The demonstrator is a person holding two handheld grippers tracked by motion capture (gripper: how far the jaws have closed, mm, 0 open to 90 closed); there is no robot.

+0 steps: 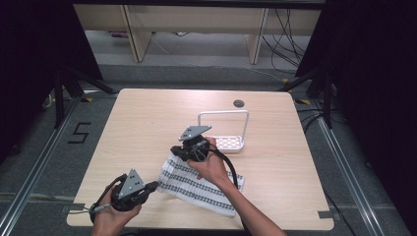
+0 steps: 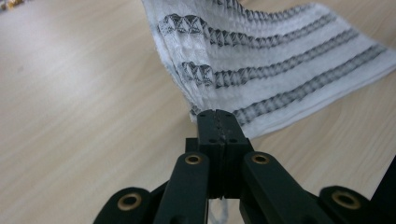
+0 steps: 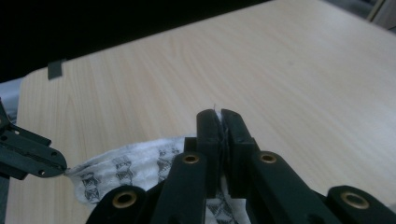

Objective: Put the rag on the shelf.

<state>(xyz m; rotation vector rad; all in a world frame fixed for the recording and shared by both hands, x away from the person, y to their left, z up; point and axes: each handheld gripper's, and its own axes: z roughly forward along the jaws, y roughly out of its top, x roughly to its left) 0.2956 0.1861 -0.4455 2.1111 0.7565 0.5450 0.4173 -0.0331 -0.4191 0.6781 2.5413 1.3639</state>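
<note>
Cloth: a white cloth (image 1: 199, 184) with dark patterned stripes lies on the wooden surface (image 1: 137, 123), near its front edge, between the two hands.
Left gripper (image 1: 153, 186): its fingers are pressed together on the left corner of the cloth.
Right gripper (image 1: 175, 149): its fingers are pressed together on the far edge of the cloth, lifting it a little.
White rack (image 1: 226, 129): it stands just behind the right hand (image 1: 211, 164).
</note>
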